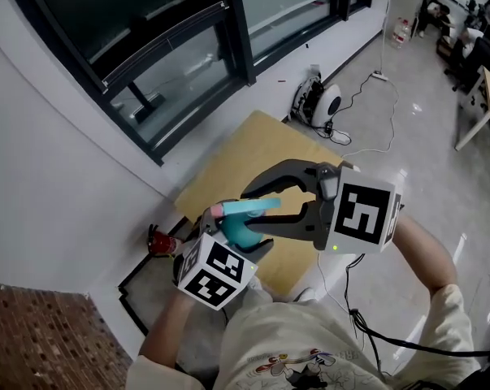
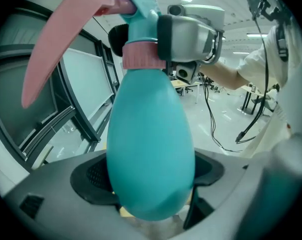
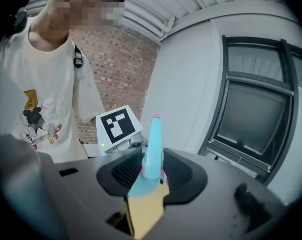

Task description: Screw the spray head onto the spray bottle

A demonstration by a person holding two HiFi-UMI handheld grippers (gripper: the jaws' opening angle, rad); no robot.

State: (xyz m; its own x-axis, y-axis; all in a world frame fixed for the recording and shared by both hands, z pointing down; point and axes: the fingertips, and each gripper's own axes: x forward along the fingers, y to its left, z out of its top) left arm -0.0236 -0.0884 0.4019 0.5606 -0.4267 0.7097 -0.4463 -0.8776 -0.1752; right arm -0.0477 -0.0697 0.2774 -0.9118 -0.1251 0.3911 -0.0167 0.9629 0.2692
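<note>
Grey floor (image 1: 423,177) — yellow board (image 1: 253,149), white device (image 1: 319,104)

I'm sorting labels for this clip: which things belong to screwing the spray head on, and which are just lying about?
For the job: bottle, spray head.
Lying about: yellow board, white round device, red object.

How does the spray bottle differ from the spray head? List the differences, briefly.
The spray bottle is a plump, plain teal egg; the spray head is slim, with a pink trigger and collar. The left gripper holds the bottle in its jaws; the right gripper holds the head. Both are teal.
</note>
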